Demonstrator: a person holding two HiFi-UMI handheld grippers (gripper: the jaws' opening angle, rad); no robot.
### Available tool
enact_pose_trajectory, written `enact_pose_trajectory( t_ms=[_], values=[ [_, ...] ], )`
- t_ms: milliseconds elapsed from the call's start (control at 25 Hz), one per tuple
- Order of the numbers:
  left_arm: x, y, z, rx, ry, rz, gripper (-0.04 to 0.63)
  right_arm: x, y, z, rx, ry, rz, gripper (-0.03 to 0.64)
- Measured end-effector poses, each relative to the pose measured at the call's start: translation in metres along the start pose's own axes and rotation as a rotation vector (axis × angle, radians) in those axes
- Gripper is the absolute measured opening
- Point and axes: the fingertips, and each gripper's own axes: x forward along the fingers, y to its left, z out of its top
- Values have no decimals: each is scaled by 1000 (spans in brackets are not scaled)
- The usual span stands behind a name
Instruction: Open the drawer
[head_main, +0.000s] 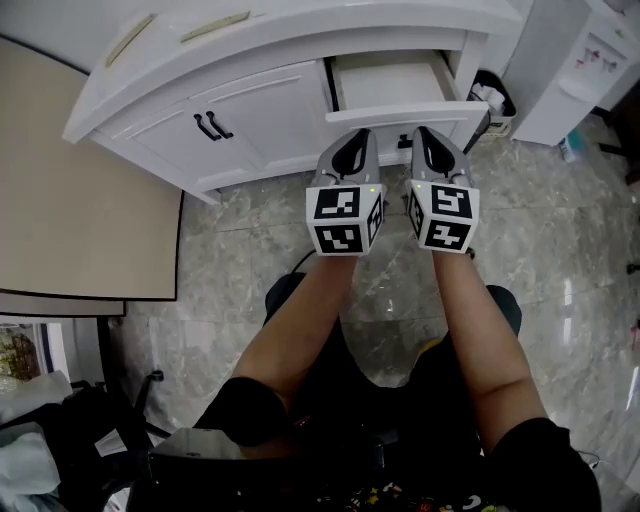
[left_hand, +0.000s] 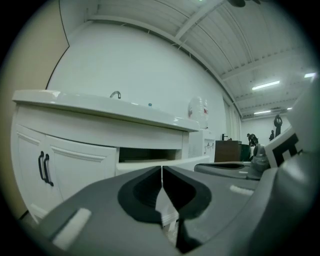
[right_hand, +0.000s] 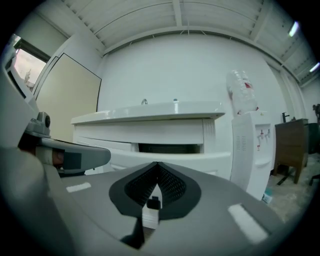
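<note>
The white cabinet's top drawer (head_main: 400, 110) stands pulled out, its pale inside showing from above. A small black handle (head_main: 404, 143) sits on the drawer front, between the two gripper tips. My left gripper (head_main: 358, 135) is held just in front of the drawer front, shut and empty; in the left gripper view its jaws (left_hand: 162, 172) meet, with the drawer front (left_hand: 150, 164) behind. My right gripper (head_main: 425, 132) is beside it, also shut; its tips (right_hand: 157, 167) touch, and the black handle (right_hand: 152, 203) shows beyond them, apart from them.
Two cabinet doors with black handles (head_main: 212, 126) lie left of the drawer. A beige panel (head_main: 80, 190) stands at the left. A water dispenser (head_main: 580, 60) and a small bin (head_main: 492, 100) stand at the right. Marble floor and the person's legs are below.
</note>
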Motion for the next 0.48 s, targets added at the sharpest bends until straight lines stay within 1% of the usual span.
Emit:
enact_pose_trajectory(
  t_ms=[120, 360, 480],
  values=[
    [-14, -5, 62, -8, 26, 19, 0, -17, 0, 65, -12, 23, 14, 23],
    [-40, -17, 229, -27, 28, 29, 0, -47, 3, 232, -24, 35, 36, 23],
    [-58, -26, 309, -24, 34, 28, 0, -64, 9, 316, -35, 38, 55, 23]
  ],
)
